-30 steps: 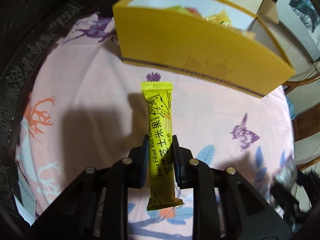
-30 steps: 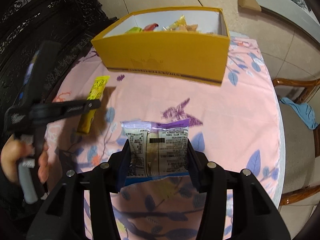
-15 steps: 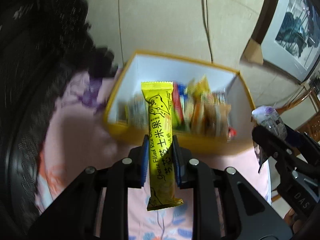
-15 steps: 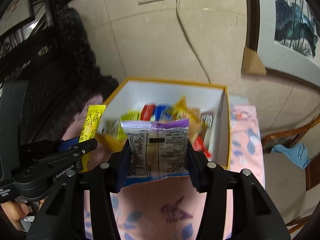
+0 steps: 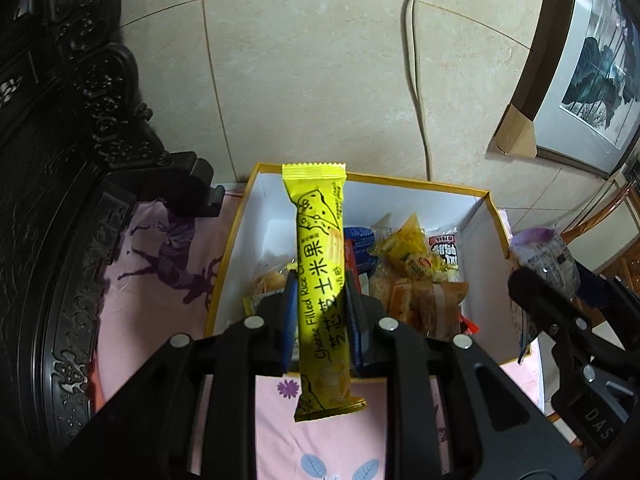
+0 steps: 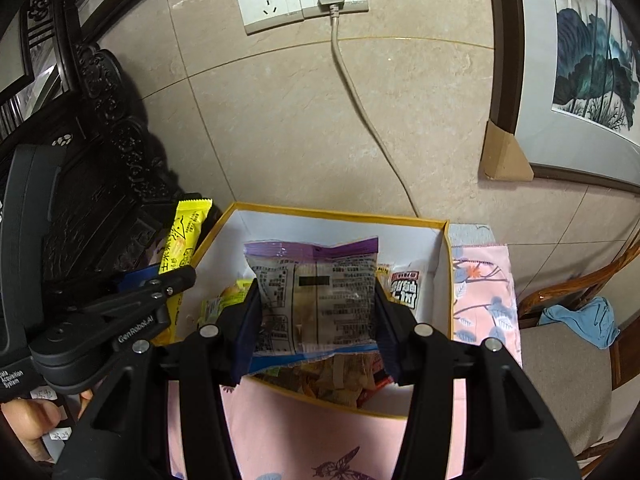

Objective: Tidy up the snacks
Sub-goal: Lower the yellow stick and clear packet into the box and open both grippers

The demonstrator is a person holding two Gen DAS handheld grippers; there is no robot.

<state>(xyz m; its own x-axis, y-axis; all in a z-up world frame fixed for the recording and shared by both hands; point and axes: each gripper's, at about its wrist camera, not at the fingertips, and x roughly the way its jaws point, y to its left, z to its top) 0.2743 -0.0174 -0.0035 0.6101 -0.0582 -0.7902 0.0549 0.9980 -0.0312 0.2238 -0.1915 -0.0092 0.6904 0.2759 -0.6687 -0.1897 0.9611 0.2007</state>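
Note:
My left gripper (image 5: 320,304) is shut on a long yellow cheese rice cracker bar (image 5: 320,248), held upright above the near left part of a yellow box (image 5: 486,248) with white inner walls. The box holds several snack packets (image 5: 416,284). My right gripper (image 6: 318,312) is shut on a purple-topped clear snack packet (image 6: 316,292) and holds it over the same box (image 6: 444,264). The left gripper and its yellow bar (image 6: 182,244) show at the left of the right wrist view; the right gripper with its packet (image 5: 546,260) shows at the right of the left wrist view.
The box stands on a pink patterned tablecloth (image 6: 484,296) against a tiled wall with a socket and cable (image 6: 340,60). Dark carved furniture (image 5: 72,160) is at the left. A wooden chair with a blue cloth (image 6: 580,320) is at the right. A framed picture (image 6: 592,60) leans on the wall.
Both grippers have risen from low over the table and moved forward, so each now holds its snack over the open box and looks down into it.

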